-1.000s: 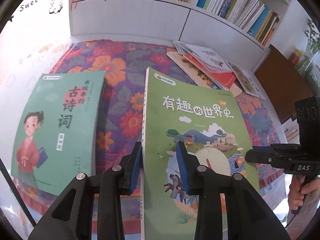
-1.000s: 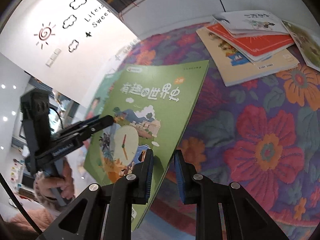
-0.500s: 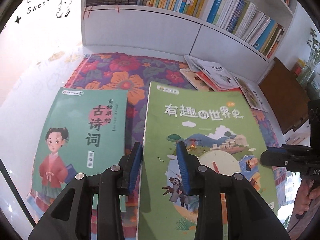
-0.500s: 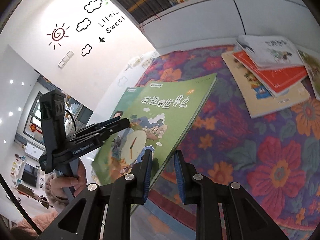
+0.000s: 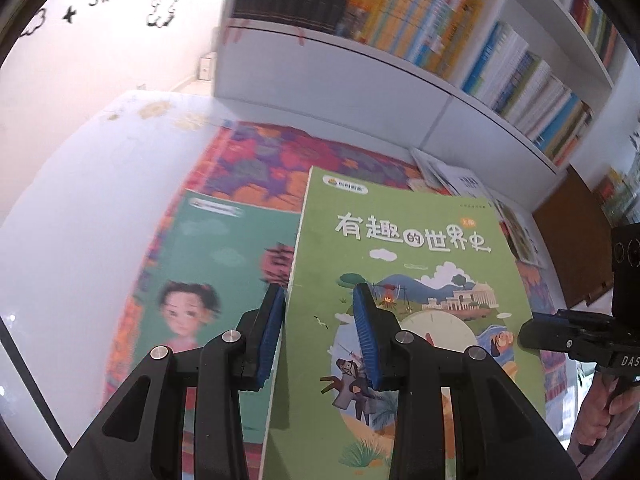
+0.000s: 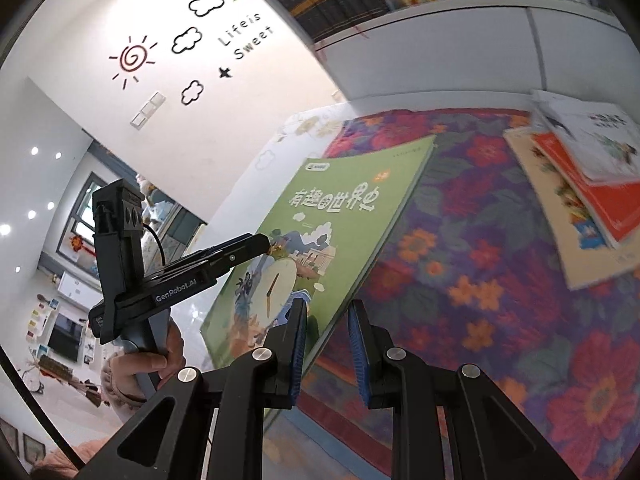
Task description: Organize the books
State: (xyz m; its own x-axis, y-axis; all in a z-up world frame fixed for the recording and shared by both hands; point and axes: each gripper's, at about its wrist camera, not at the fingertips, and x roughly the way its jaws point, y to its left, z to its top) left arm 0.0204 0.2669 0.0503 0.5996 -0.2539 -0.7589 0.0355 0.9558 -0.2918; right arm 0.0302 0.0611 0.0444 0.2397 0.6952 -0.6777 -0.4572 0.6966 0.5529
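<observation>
**Kid:** Since the shelf [image 5: 400, 88] is so big and full, where does the green book [image 5: 404, 280] go?

**Helper:** I think it goes up there with the others. Right now it is up in the air, above the flowery cloth [image 6: 480, 280]. It hangs over part of the teal book [image 5: 216, 264], which lies flat on the cloth.

**Kid:** Who holds it?

**Helper:** Both grippers. The left gripper [image 5: 318, 332] is pinched on the spine edge. The right gripper [image 6: 326, 340] is pinched on the other long edge.

**Kid:** Is it heavy?

**Helper:** I guess not. It looks thin and wide, with a soft cover, so it may bend or flop. The cover looks smooth, so it could slip.

**Kid:** Where is the best place to grab?

**Helper:** On the two long sides near the bottom, like now. That keeps it flat. The book pile [image 6: 580, 184] waits well apart.
</observation>
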